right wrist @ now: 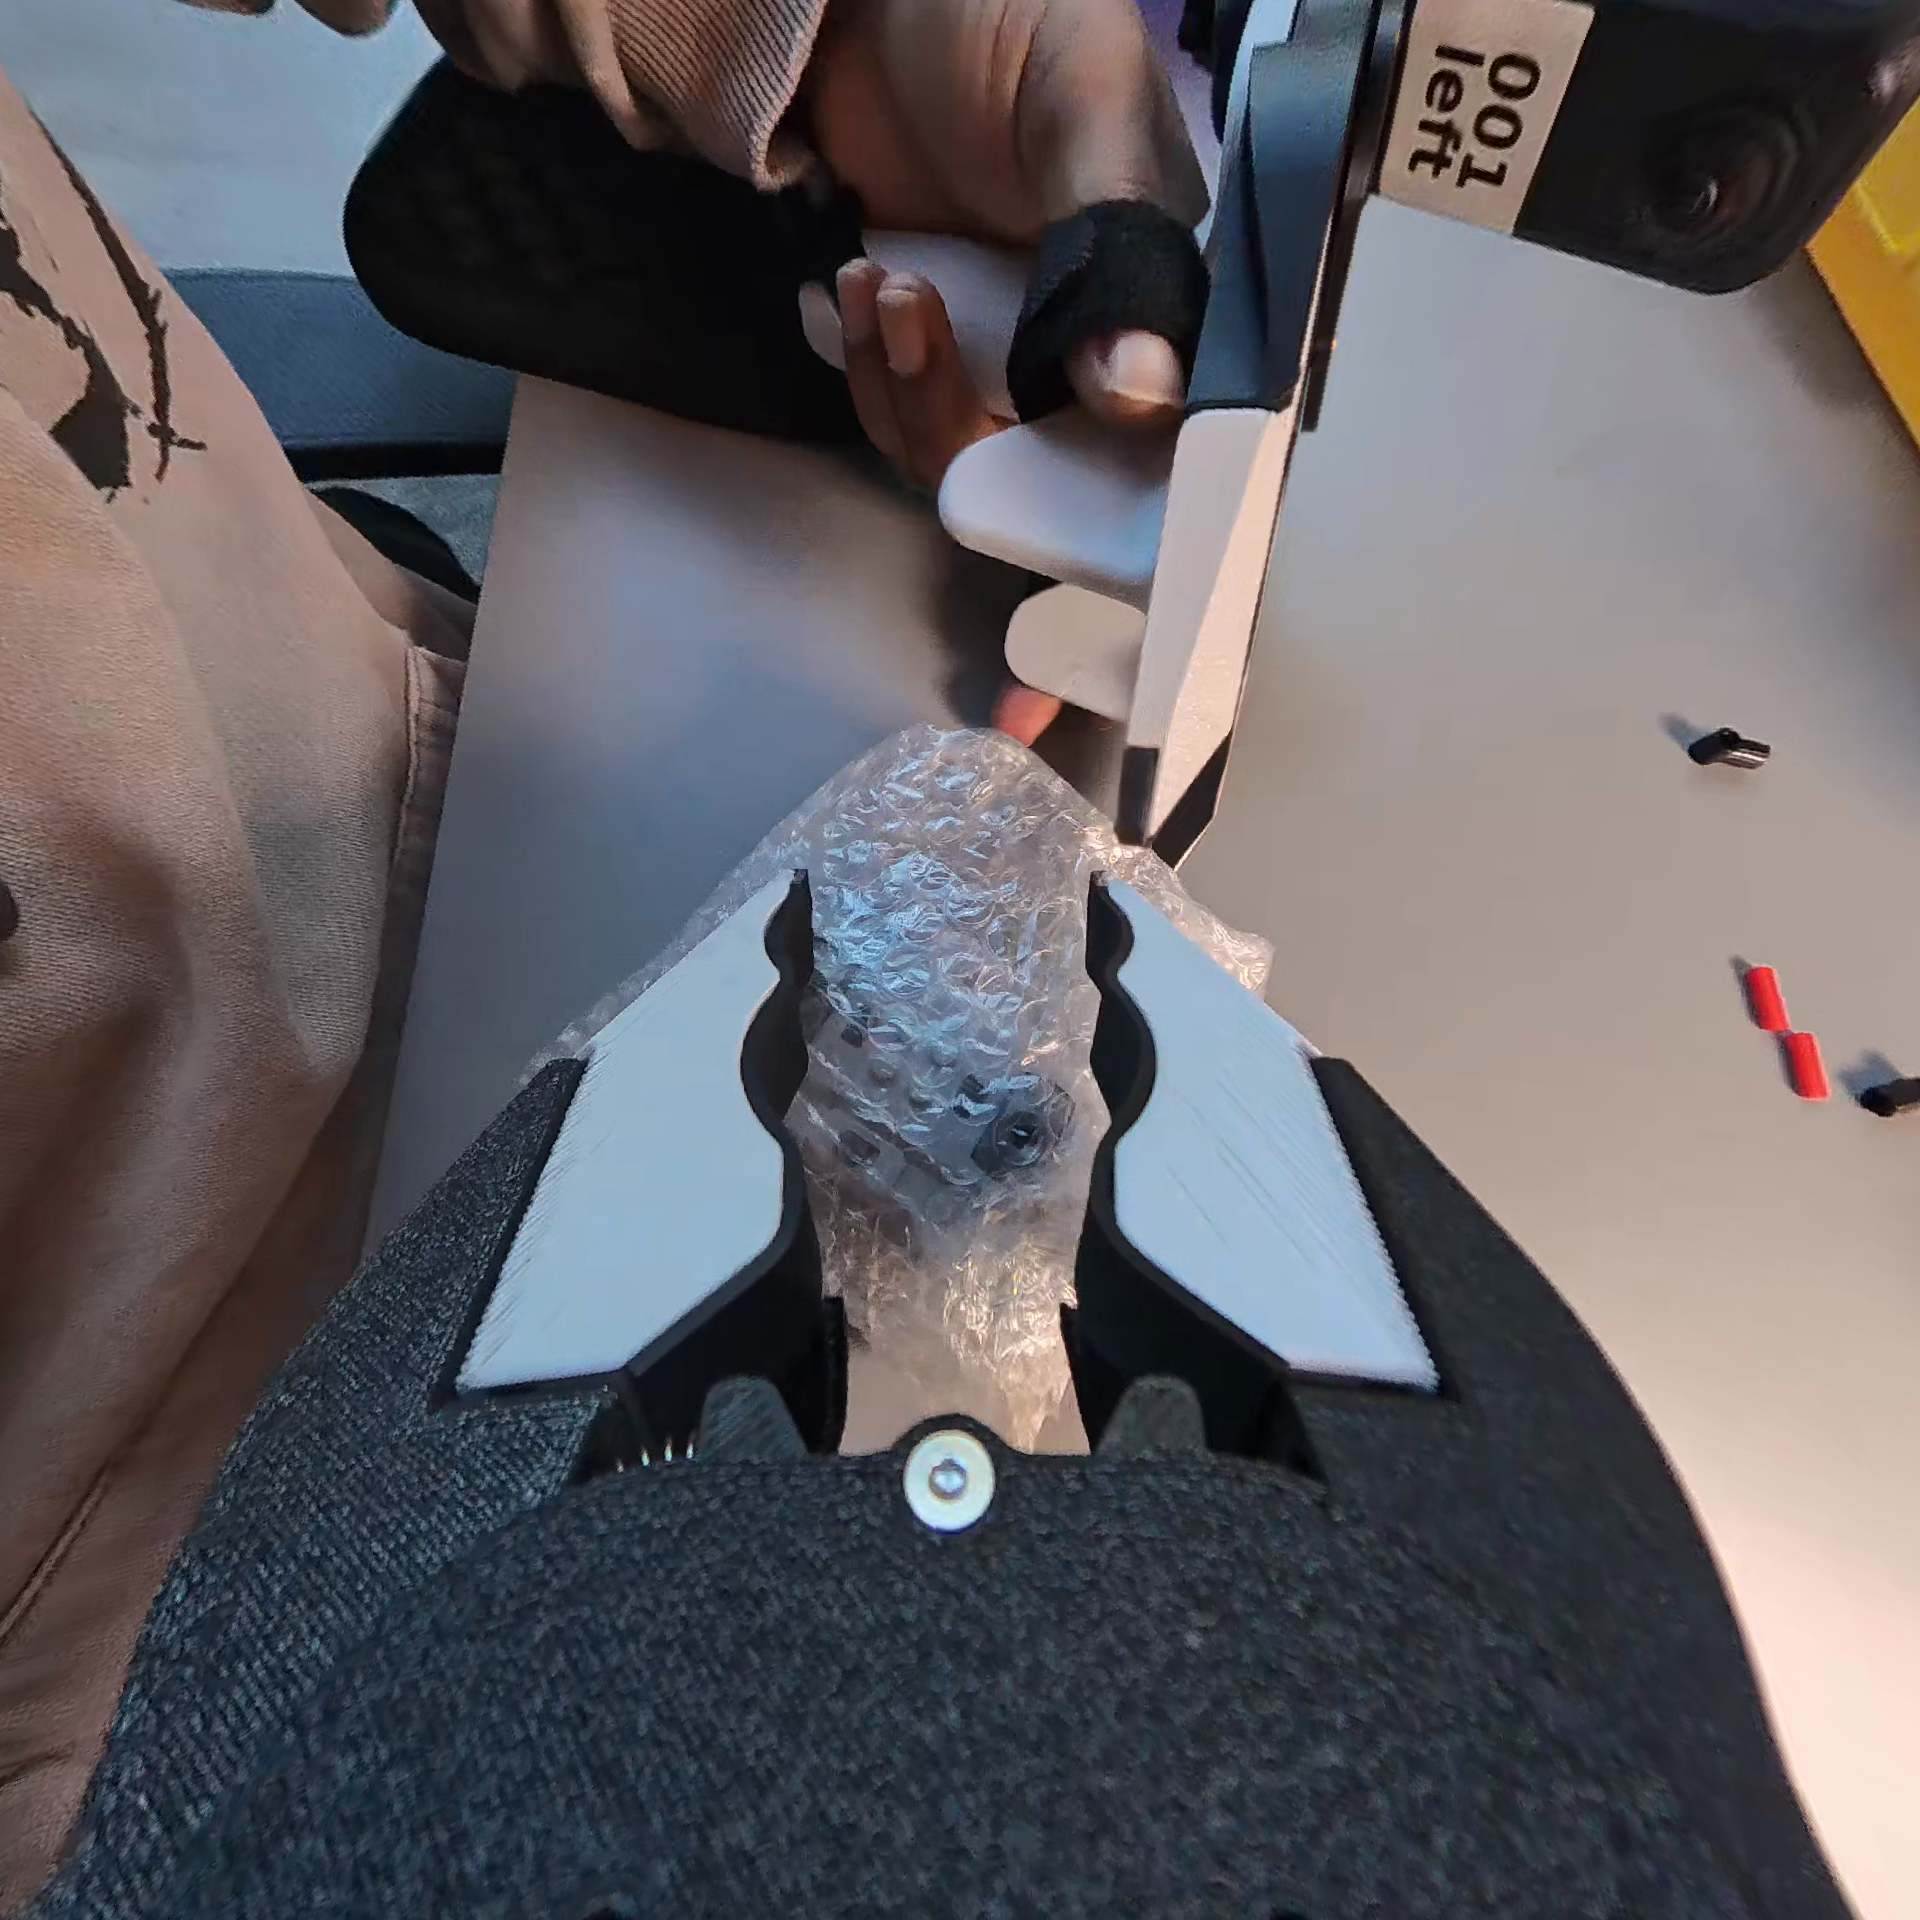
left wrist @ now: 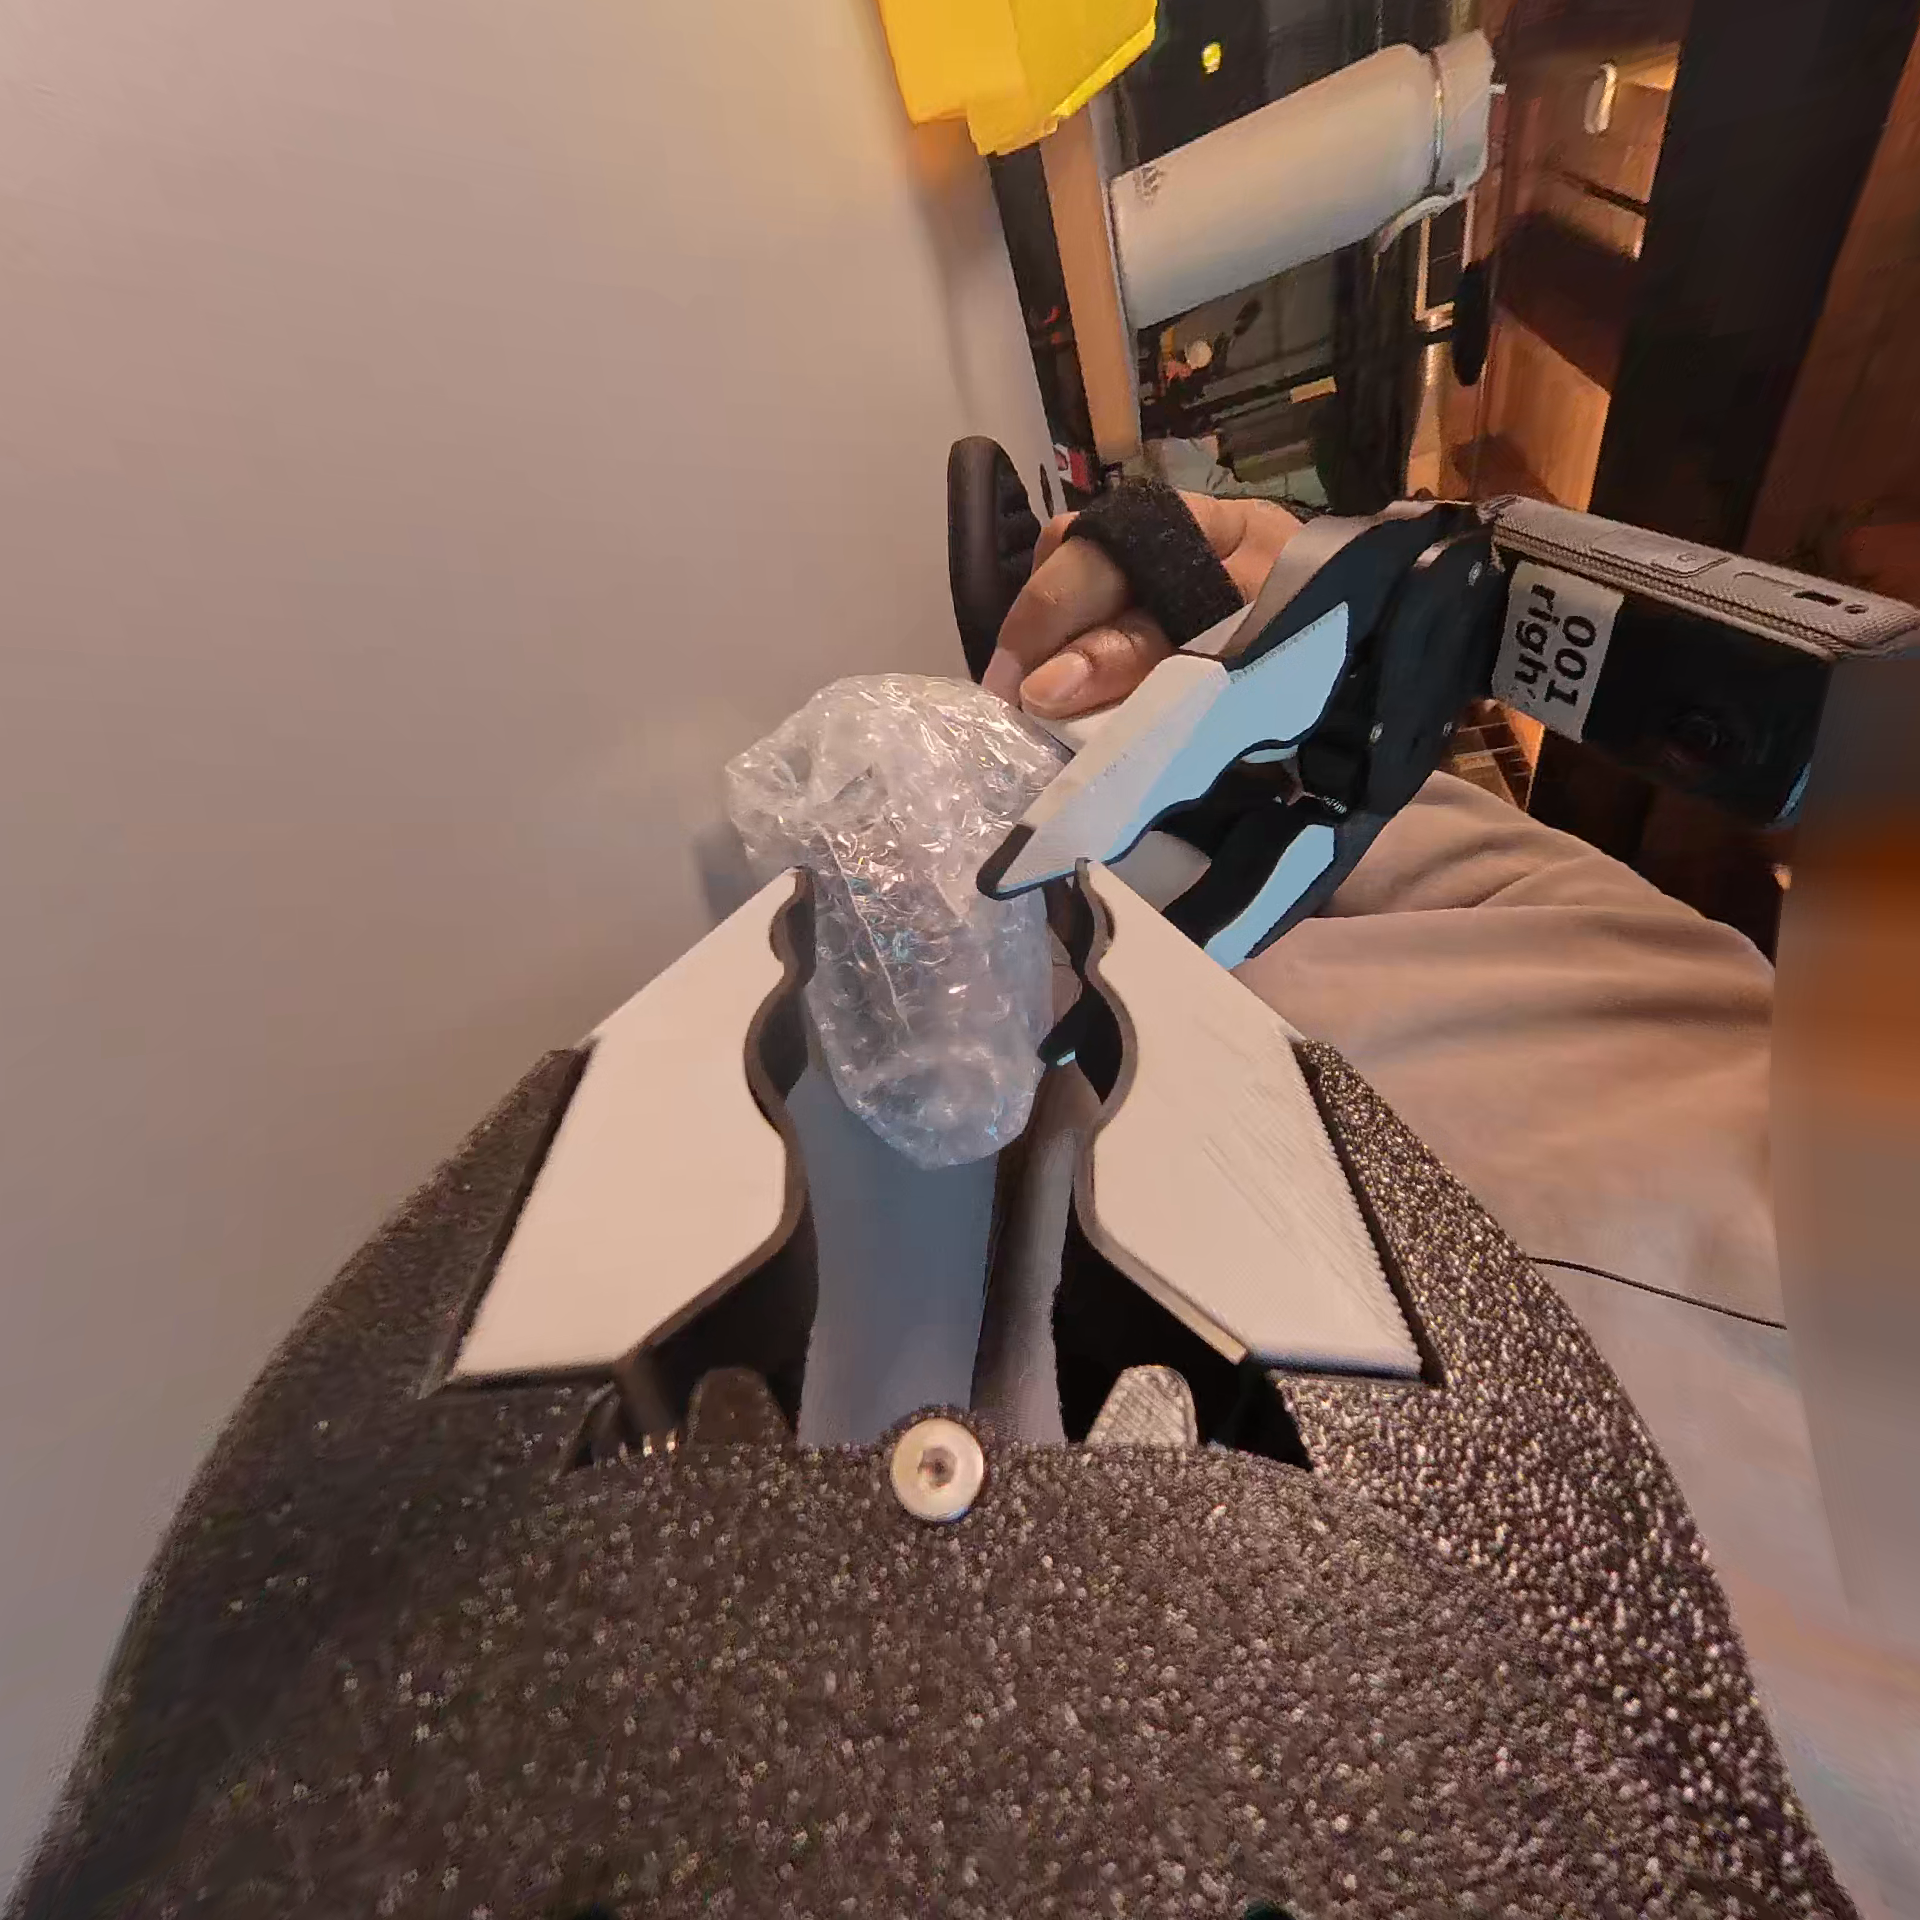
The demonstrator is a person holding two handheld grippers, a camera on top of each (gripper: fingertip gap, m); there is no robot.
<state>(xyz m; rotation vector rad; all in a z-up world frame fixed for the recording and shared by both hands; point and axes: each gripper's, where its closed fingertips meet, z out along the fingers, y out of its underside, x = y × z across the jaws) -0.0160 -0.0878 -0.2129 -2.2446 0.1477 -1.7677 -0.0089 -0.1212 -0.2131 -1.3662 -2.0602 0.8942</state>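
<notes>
bubble-wrap bundle | left hand-held gripper pinching it | right hand-held gripper pinching it | above white table

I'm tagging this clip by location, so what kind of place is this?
Probably a workshop or lab bench. A plain grey table carries small red and black parts, a yellow bin sits at its edge, and white ducting runs behind.

- bubble wrap: clear glossy plastic, crinkled
- left hand-held gripper fingers: matt grey ribbed plastic; body rough black grain
- surface: smooth matt grey
</notes>
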